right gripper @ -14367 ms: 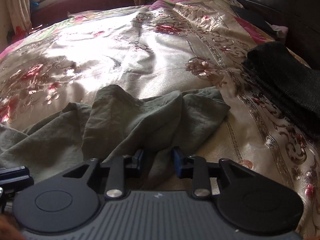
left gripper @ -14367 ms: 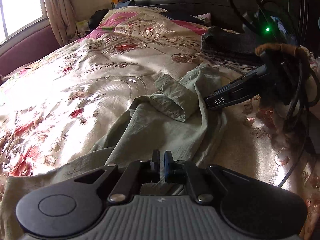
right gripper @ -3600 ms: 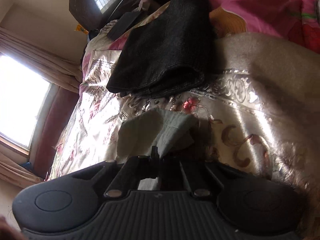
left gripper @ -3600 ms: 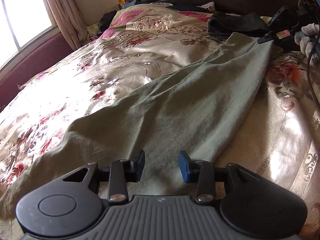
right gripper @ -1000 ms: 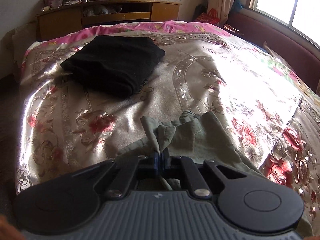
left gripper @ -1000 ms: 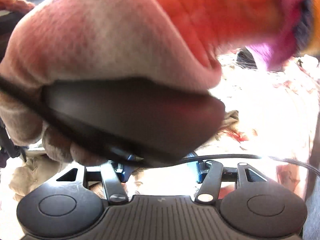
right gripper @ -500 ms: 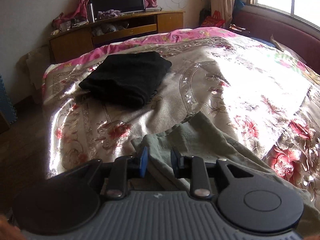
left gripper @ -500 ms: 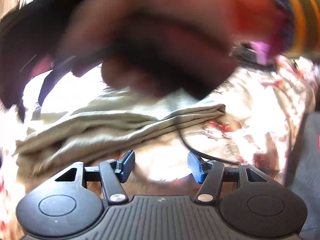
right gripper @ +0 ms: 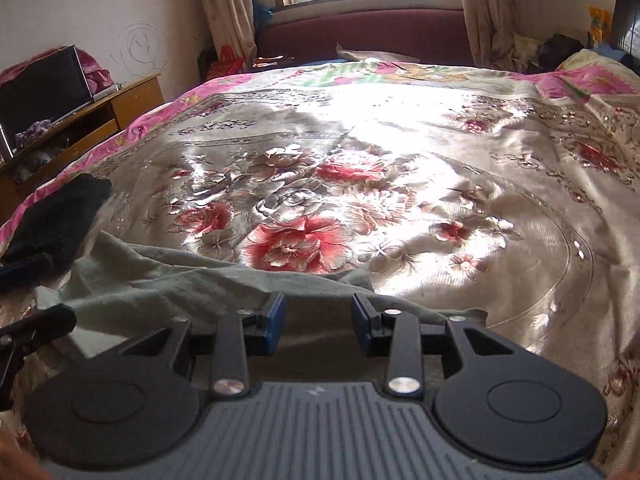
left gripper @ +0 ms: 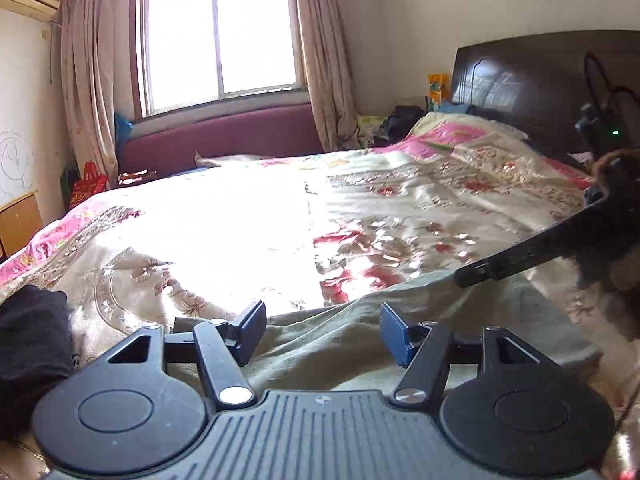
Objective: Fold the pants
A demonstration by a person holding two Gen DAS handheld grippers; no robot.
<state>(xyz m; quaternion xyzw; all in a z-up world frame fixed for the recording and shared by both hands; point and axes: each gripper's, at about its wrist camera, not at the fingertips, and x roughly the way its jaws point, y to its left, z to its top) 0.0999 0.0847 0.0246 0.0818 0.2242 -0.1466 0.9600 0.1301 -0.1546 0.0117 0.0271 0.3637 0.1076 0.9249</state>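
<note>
We see only part of the pants (left gripper: 340,340): the left claw's body covers their near side, and in the right view the right claw's body does likewise. The black cloth (left gripper: 28,344) is cut off by the left edge. Glare whitens the bed (left gripper: 240,232) middle, erasing its pattern.

Daylight pours through a curtained window (left gripper: 219,36) above a maroon padded bench (left gripper: 224,136). A floral satin bedspread (right gripper: 360,184) covers the bed, its dark headboard (left gripper: 540,76) against a pale wall. A wooden cabinet (right gripper: 80,124) carries a television (right gripper: 42,78).
</note>
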